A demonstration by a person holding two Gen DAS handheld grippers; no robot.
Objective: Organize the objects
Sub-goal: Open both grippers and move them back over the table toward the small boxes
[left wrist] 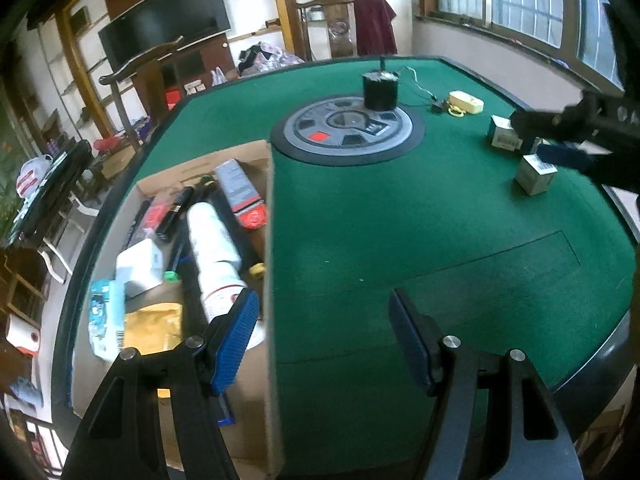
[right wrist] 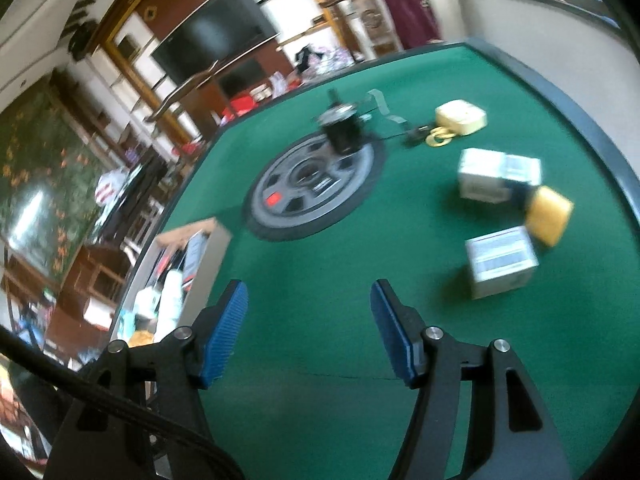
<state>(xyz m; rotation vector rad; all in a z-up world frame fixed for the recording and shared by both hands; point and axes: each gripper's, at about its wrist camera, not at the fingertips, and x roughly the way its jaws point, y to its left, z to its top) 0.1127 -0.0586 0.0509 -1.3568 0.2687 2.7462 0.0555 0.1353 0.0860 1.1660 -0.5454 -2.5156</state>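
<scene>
Left wrist view: looks steeply down along its fingers, close over the cardboard box [left wrist: 224,240] at the green table's [left wrist: 400,220] left edge.
Right wrist view: tilted, blurred, facing across the table [right wrist: 320,280].
Shared: round disc [left wrist: 347,127] [right wrist: 316,184], small boxes [left wrist: 535,174] [right wrist: 500,266], box [right wrist: 192,256].

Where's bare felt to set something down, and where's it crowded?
Free: the green felt table between the cardboard box, the grey round disc and the small white cartons. Crowded: inside the box, and the far right edge around the cartons and yellow block.
</scene>
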